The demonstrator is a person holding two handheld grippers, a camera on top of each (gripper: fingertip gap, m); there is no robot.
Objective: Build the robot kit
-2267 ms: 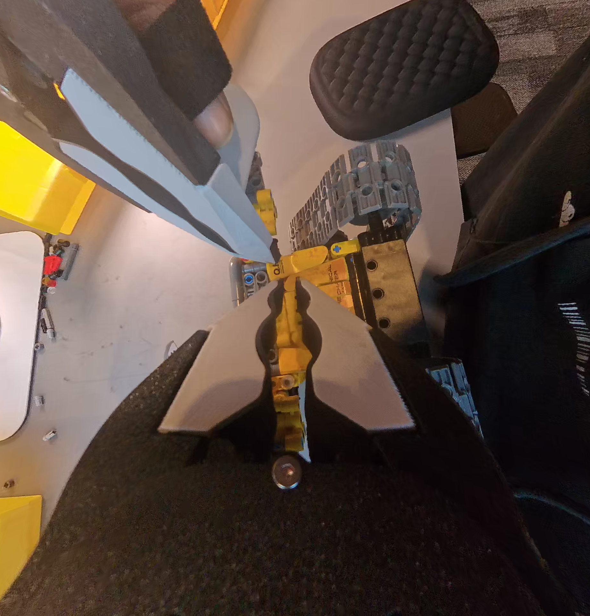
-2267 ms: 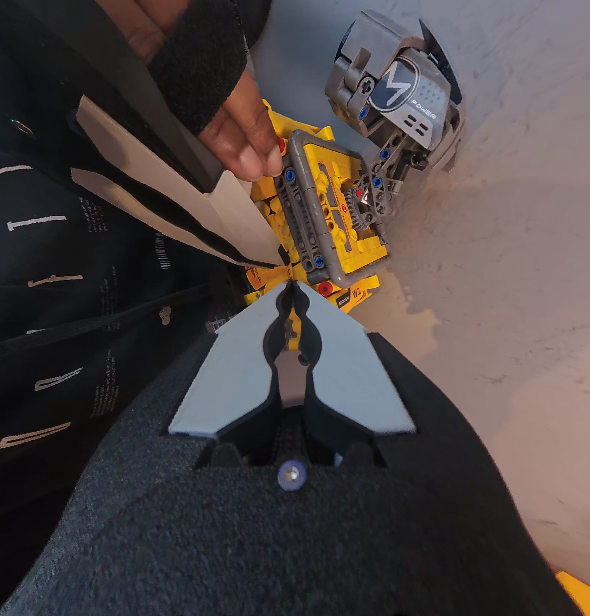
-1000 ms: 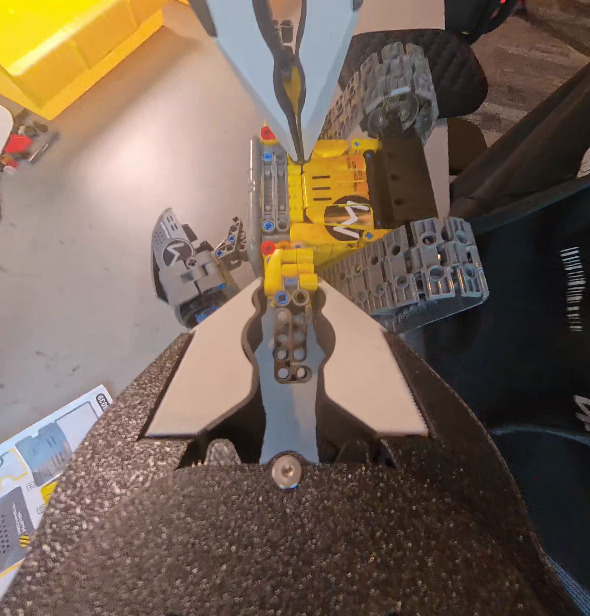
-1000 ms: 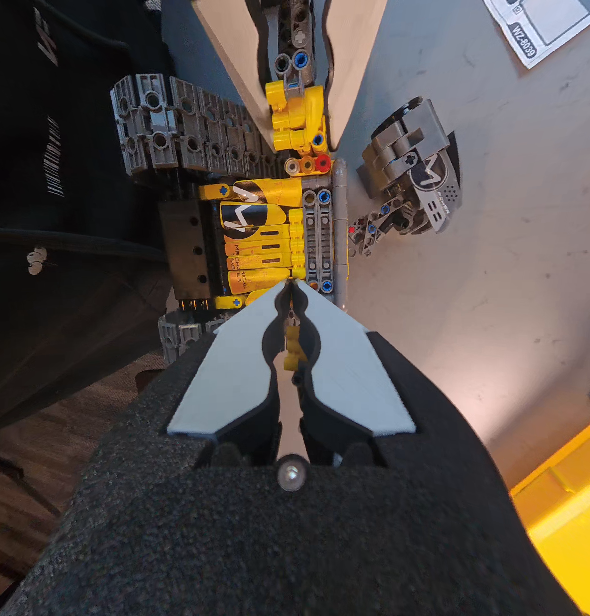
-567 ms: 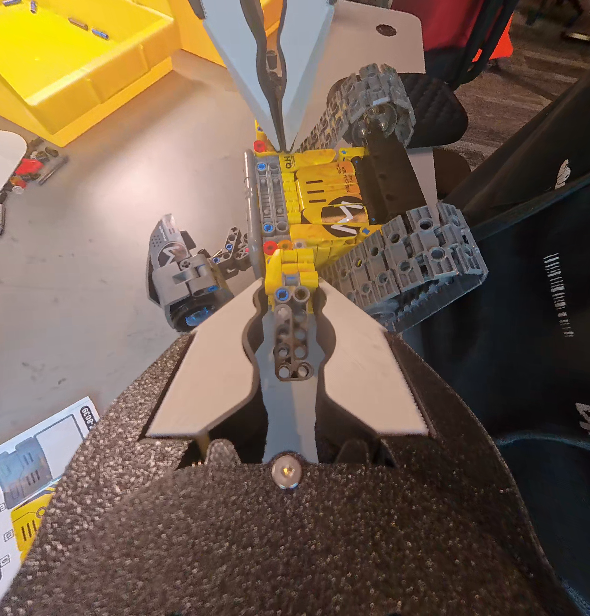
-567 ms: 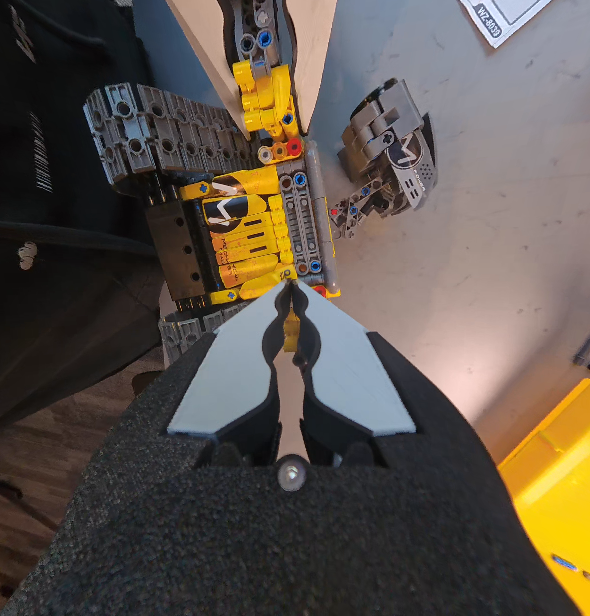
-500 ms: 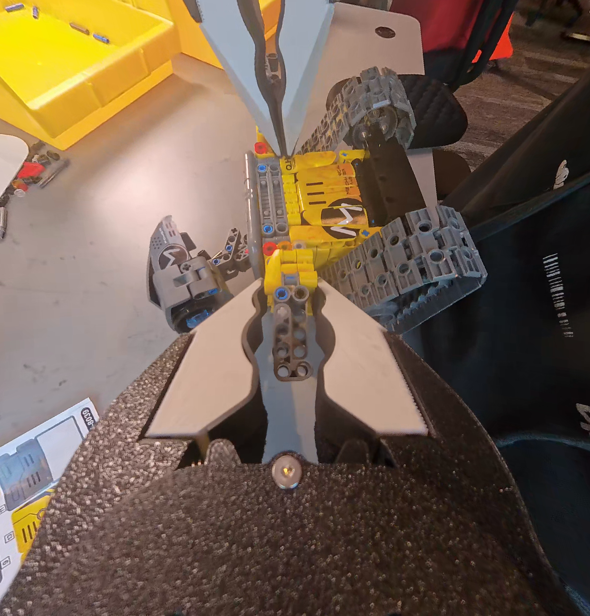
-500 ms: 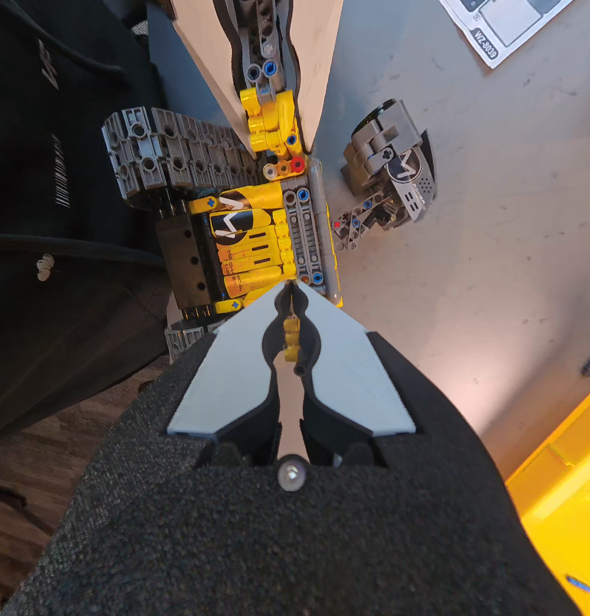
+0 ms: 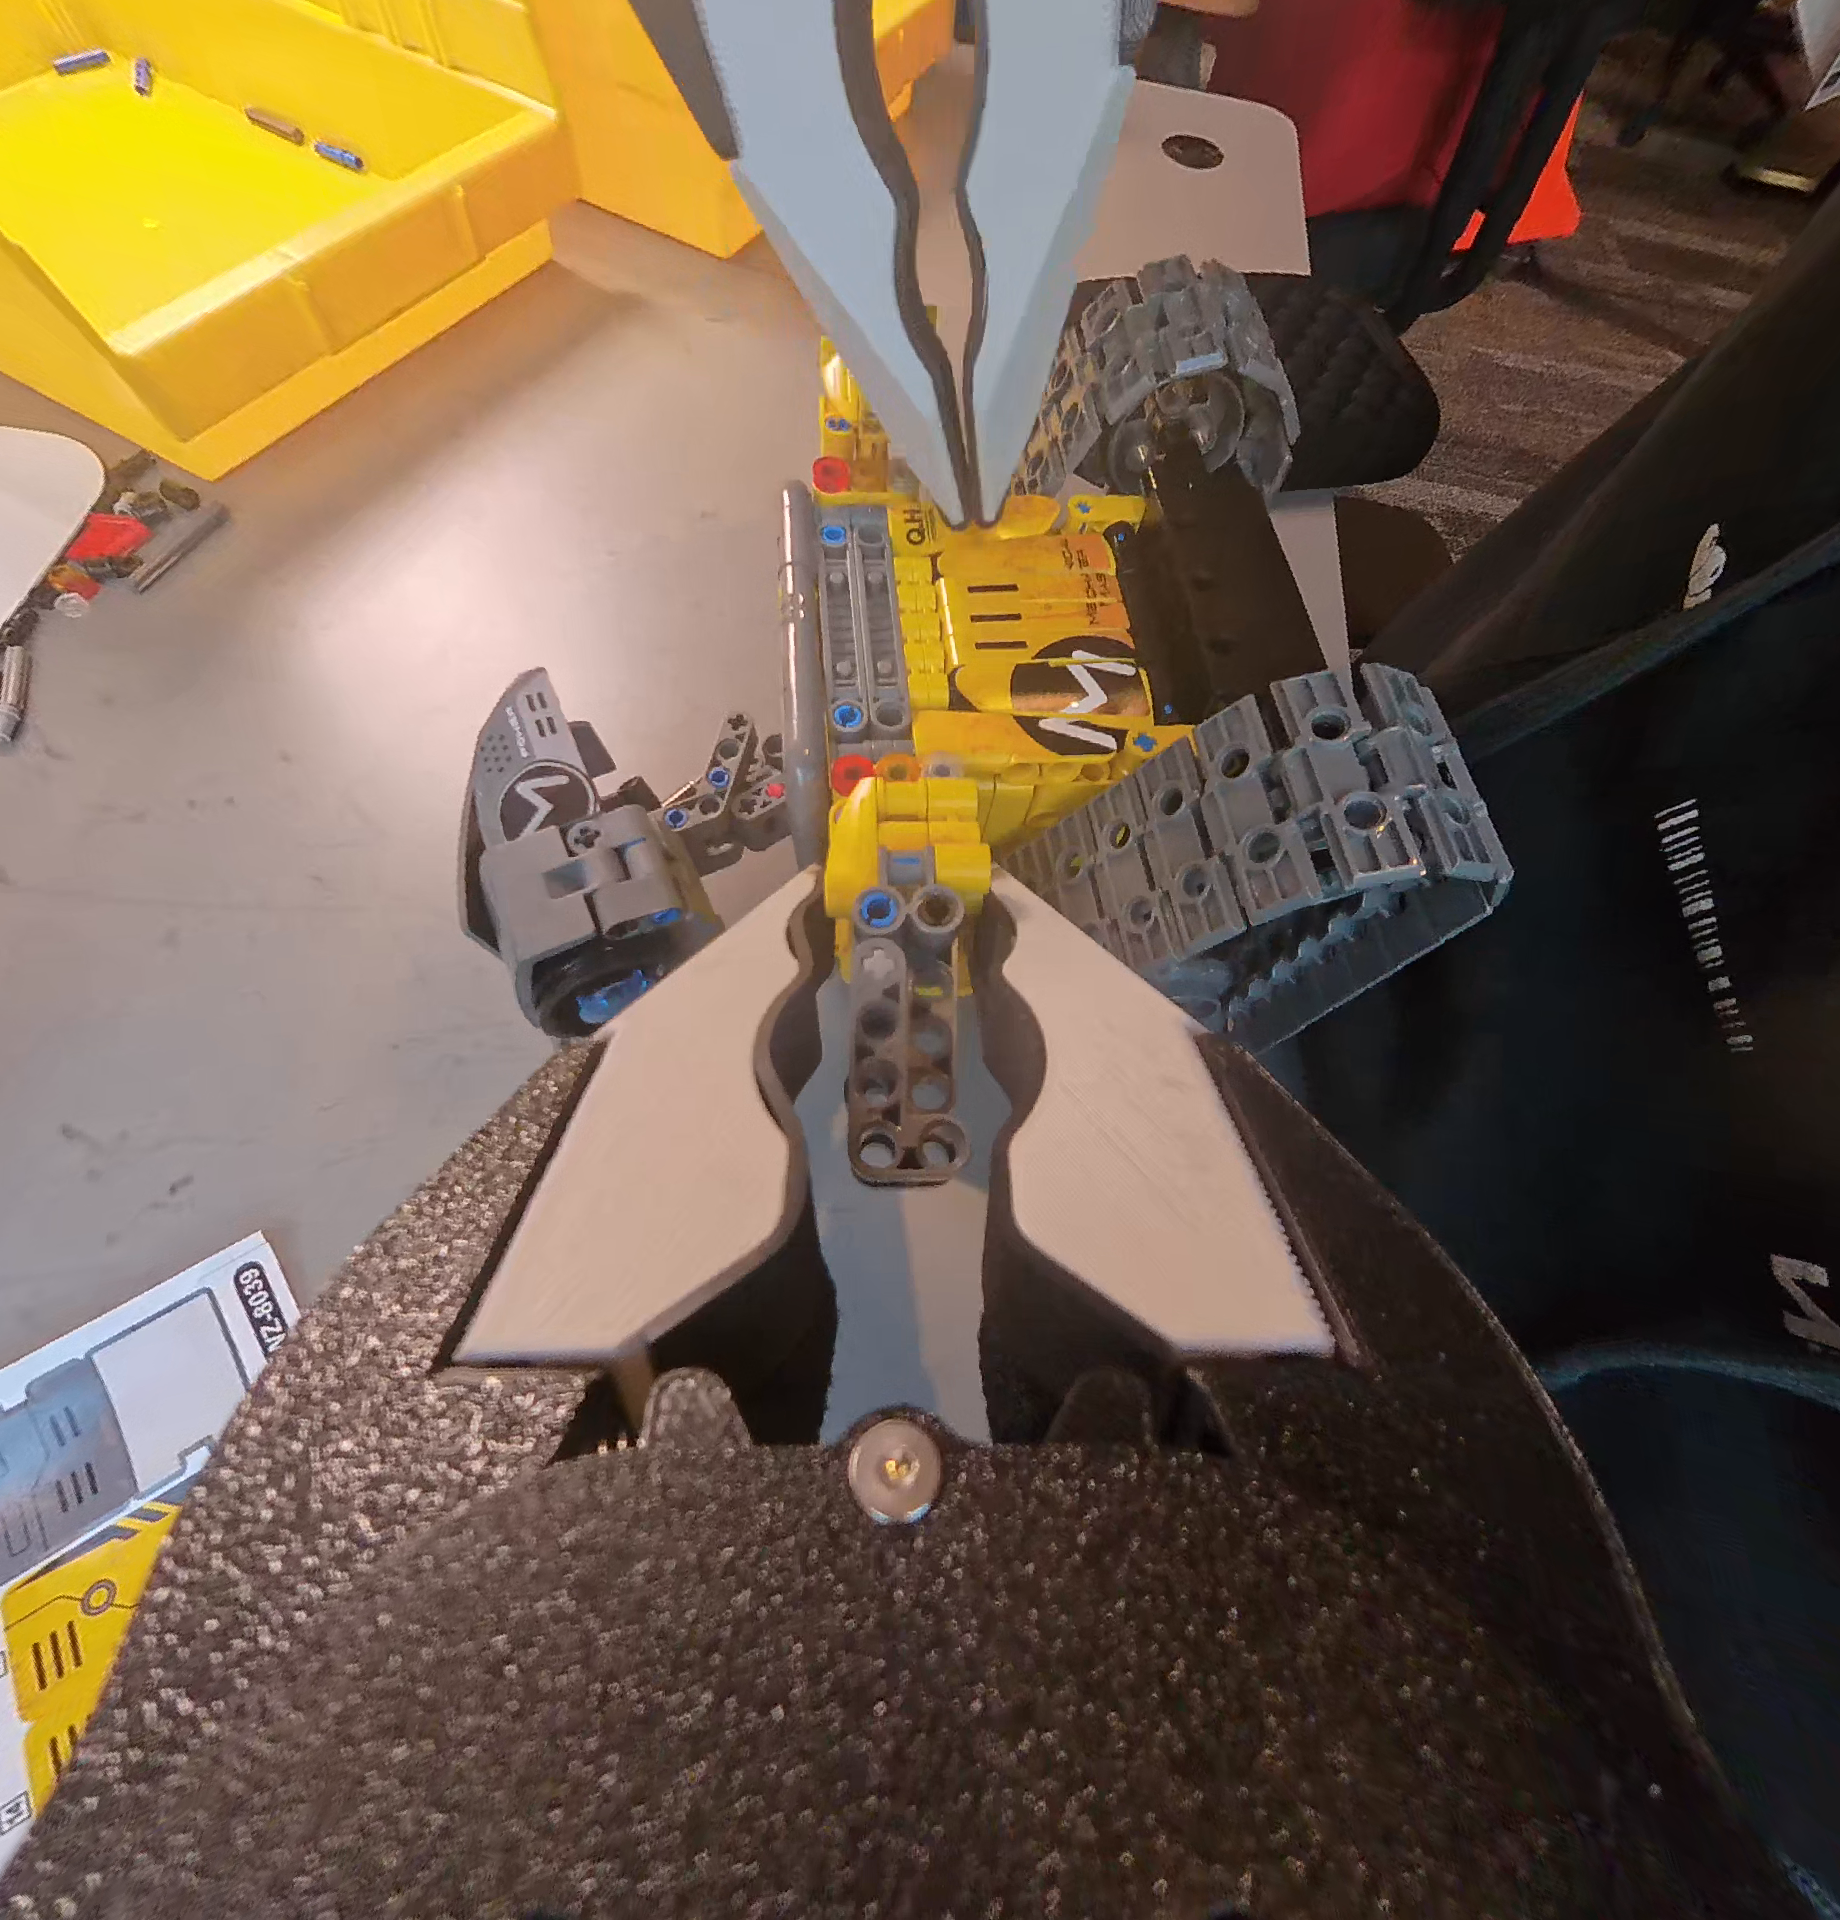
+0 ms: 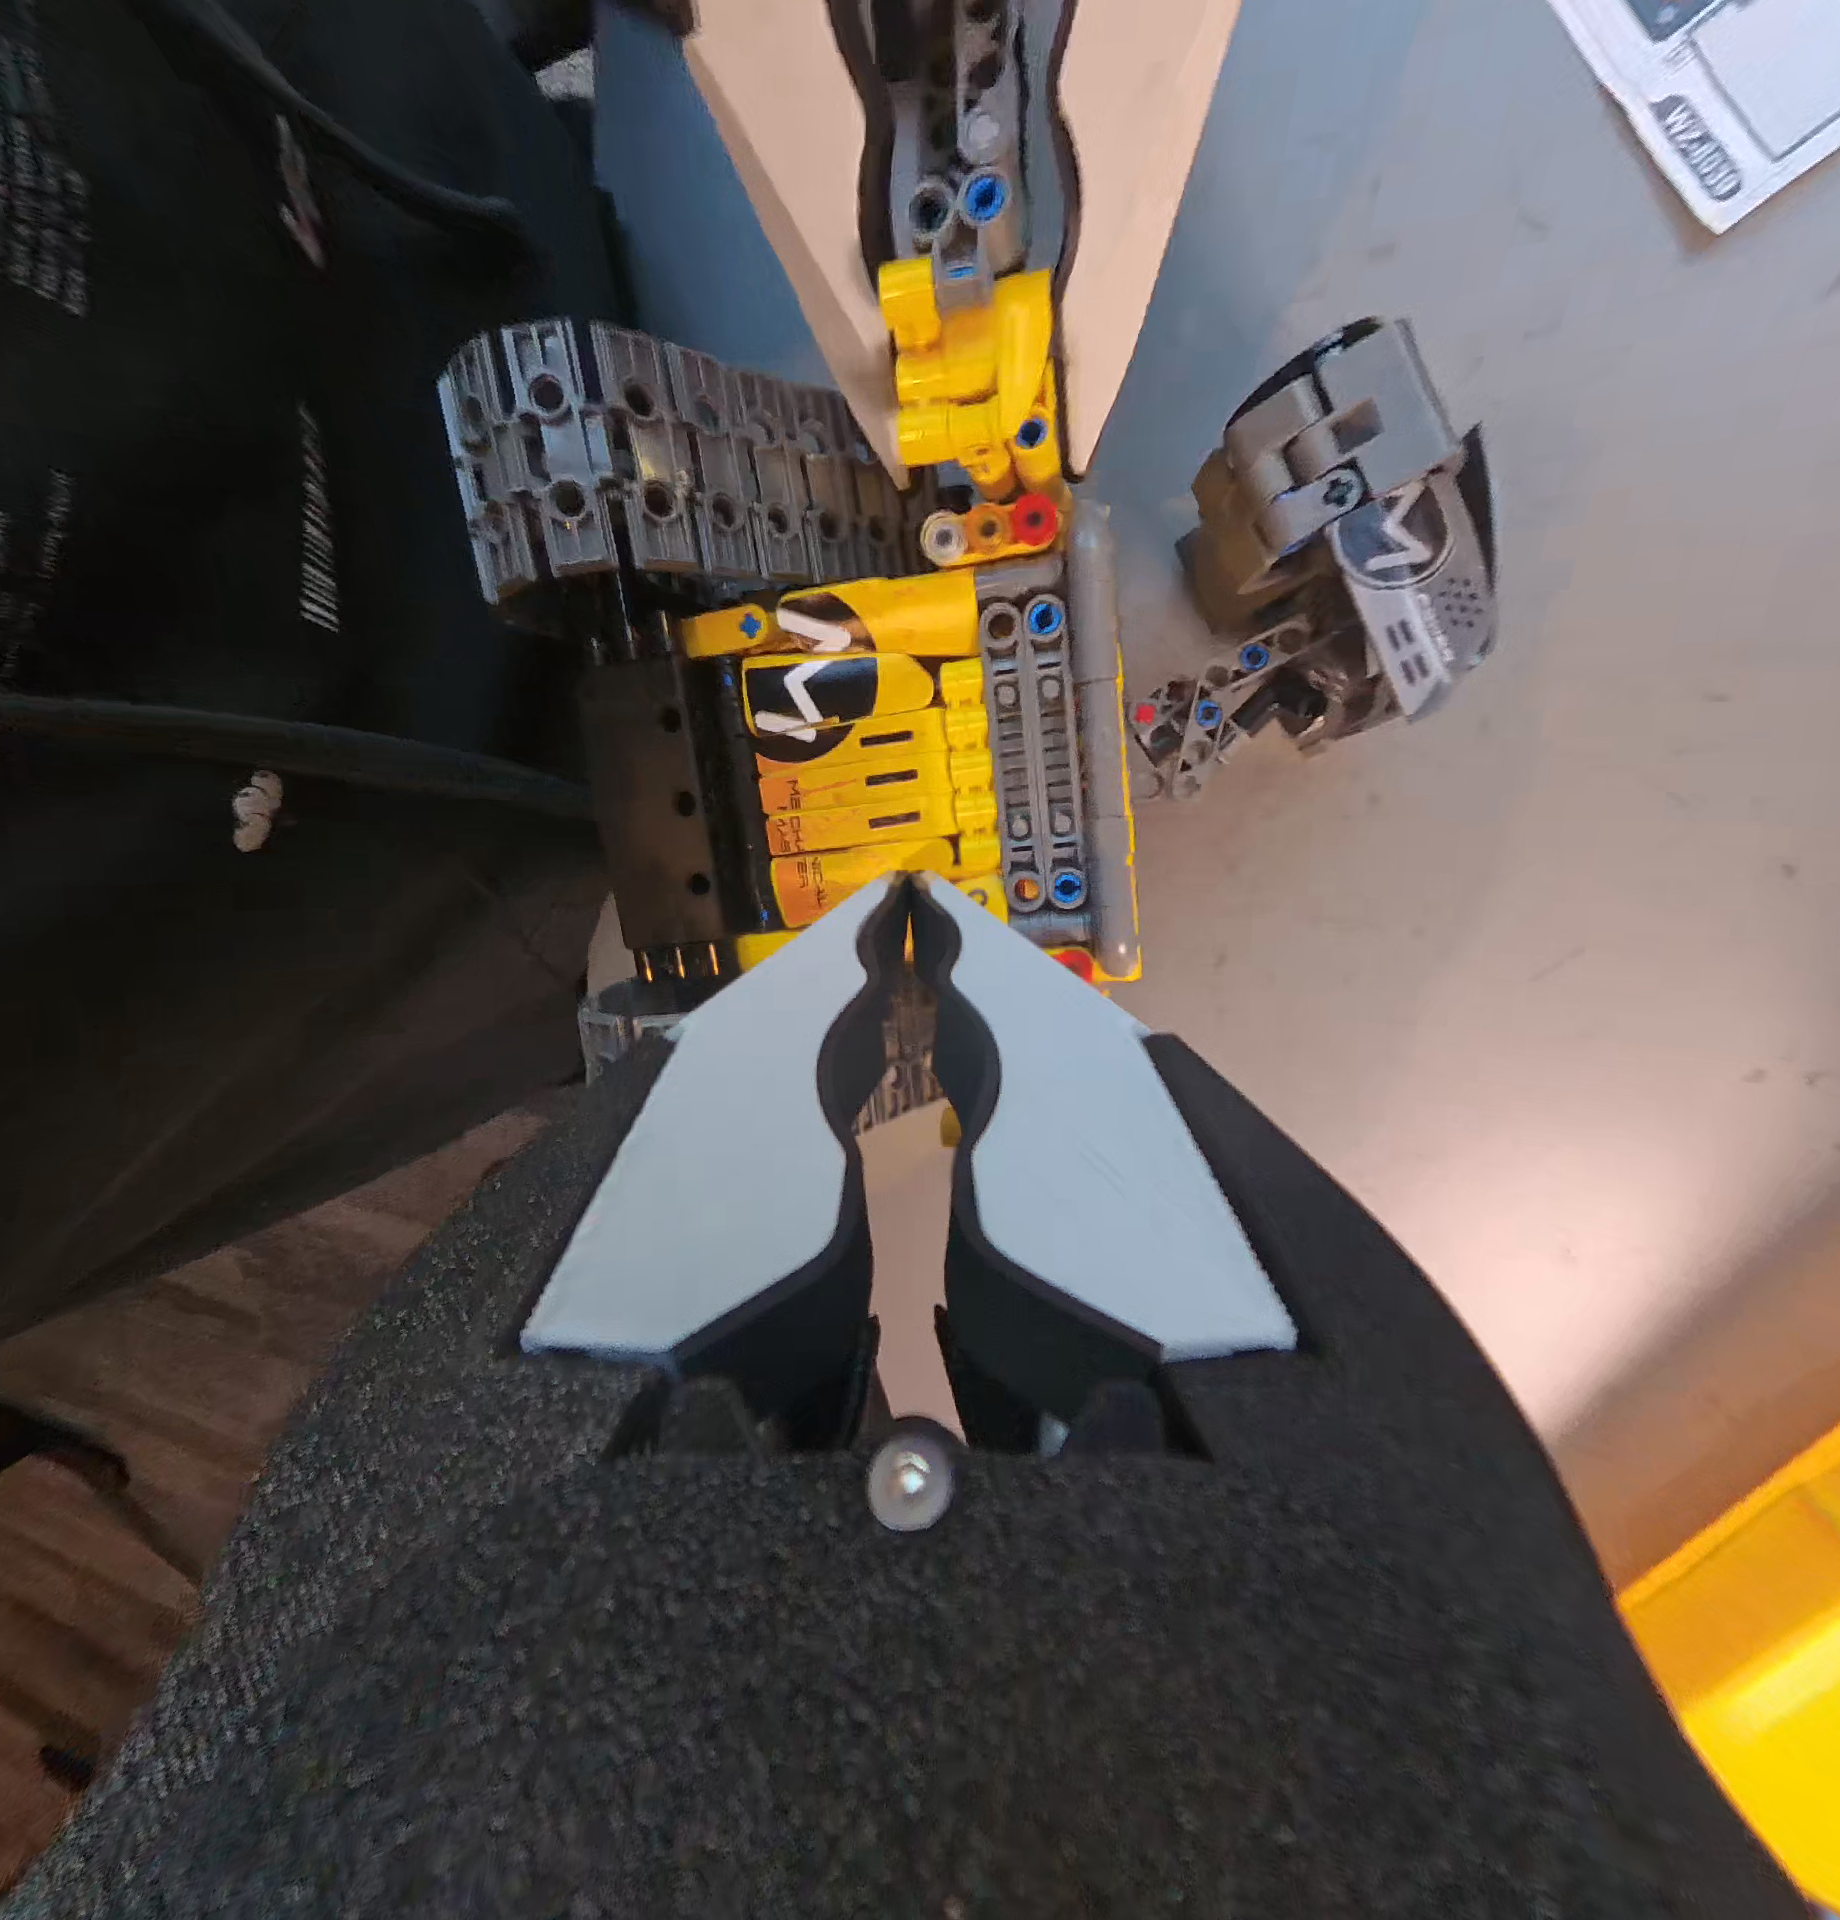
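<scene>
A yellow and grey brick-built tracked vehicle [image 9: 1020, 644] is held between both grippers above the grey table [image 9: 324, 727]. My left gripper [image 9: 911, 894] is shut on its yellow and grey arm [image 9: 905, 1039], next to one grey track [image 9: 1290, 821]. My right gripper [image 10: 905, 883] is shut, its tips pinching the opposite yellow edge of the body [image 10: 854, 748]. A grey rounded part [image 9: 552, 831] hangs off the body by a small linkage and shows in the right wrist view [image 10: 1352, 540]. The right gripper [image 9: 963, 509] comes in from the top of the left wrist view, the left gripper [image 10: 983, 457] from the top of the right.
Yellow bins [image 9: 220, 229] stand at the far left, one with small parts inside. Loose small parts [image 9: 95, 540] lie beside a white tray [image 9: 2, 540]. An instruction booklet [image 9: 85, 1475] lies near me. A person's black clothing [image 9: 1674, 935] and a black chair armrest [image 9: 1342, 384] are on the right. The tips of one gripper are about 8 cm away from the tips of the other.
The vehicle has been turned over between the grippers since 2.3 s ago. In the last second both grippers kept their hold, and the right tips slid slightly along the yellow edge.
</scene>
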